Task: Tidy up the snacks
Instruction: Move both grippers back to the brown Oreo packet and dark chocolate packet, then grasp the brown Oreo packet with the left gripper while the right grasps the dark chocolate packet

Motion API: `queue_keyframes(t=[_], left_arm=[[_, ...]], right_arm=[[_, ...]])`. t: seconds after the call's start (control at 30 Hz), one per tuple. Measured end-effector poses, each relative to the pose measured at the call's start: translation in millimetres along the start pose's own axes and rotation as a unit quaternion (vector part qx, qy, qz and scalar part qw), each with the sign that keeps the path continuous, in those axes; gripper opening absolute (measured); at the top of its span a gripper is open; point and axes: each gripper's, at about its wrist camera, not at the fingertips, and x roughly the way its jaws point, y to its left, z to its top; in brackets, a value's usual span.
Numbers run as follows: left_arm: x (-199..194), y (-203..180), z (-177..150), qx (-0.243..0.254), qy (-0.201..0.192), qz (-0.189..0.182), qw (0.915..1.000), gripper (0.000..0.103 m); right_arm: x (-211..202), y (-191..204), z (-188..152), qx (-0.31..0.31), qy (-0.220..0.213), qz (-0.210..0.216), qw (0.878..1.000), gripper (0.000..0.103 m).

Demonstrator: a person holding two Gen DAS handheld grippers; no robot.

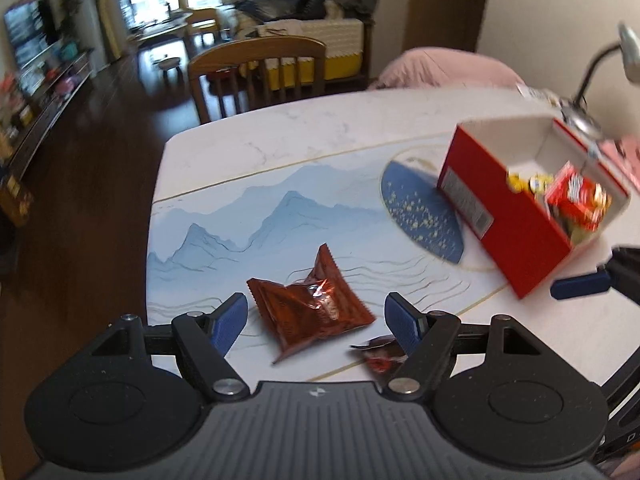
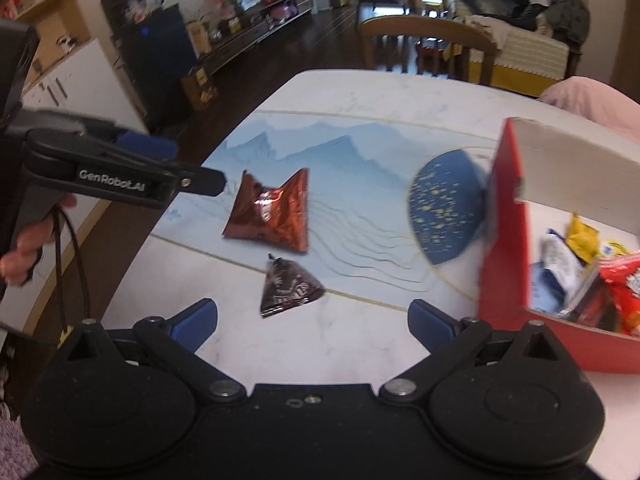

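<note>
Since two snacks lie loose on the table (image 1: 280,136) while the rest sit in the red box (image 1: 516,248), these lines weigh how the loose ones will handle.

Brown packet (image 1: 312,308): lies flat on the blue mountain picture, toward the near edge of the table, directly ahead of the left gripper (image 1: 316,320) and not touched by it.
Brown packet, feel: shiny foil, puffed and creased, so probably light, soft and a little slippery; squeezing the belly may crush what is inside.
Brown packet, hold: likely best pinched on a crimped end seam or a raised corner, where the foil is flat and stiff.
Dark small packet (image 2: 288,290): just beside the brown one, nearer the table's front edge, ahead of the right gripper (image 2: 312,320).
Dark small packet, feel: crinkly and cone-shaped, judged very light and apt to skid when nudged.
Dark small packet, hold: the twisted tip or the wide flat seam.
Left fingers (image 1: 228,320): spread wide, holding nothing.
Right fingers (image 2: 196,320): spread wide, holding nothing.
Red box: open-topped, toward the table's right side, partly filled with wrappers.
Risk: a shallow pinch could slip off the foil.
</note>
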Motion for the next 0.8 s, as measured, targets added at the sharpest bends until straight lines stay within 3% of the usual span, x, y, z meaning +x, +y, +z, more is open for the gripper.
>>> queue_keyframes(t=[0.23, 0.47, 0.63, 0.8], left_arm=[[23, 2, 5, 0.115, 0.005, -0.032, 0.9928, 0.075], [52, -8, 6, 0.242, 0.030, -0.060, 0.9681, 0.075], [74, -20, -2, 0.318, 0.039, -0.056, 0.9458, 0.075], [92, -29, -11, 0.355, 0.057, -0.061, 0.9312, 0.075]], right_arm=[[34, 9, 5, -0.023, 0.028, 0.012, 0.999, 0.099], [63, 18, 7, -0.063, 0.046, 0.002, 0.997, 0.096], [84, 22, 6, -0.095, 0.055, -0.010, 0.994, 0.095], [100, 30, 6, -0.134, 0.062, -0.019, 0.989, 0.091]])
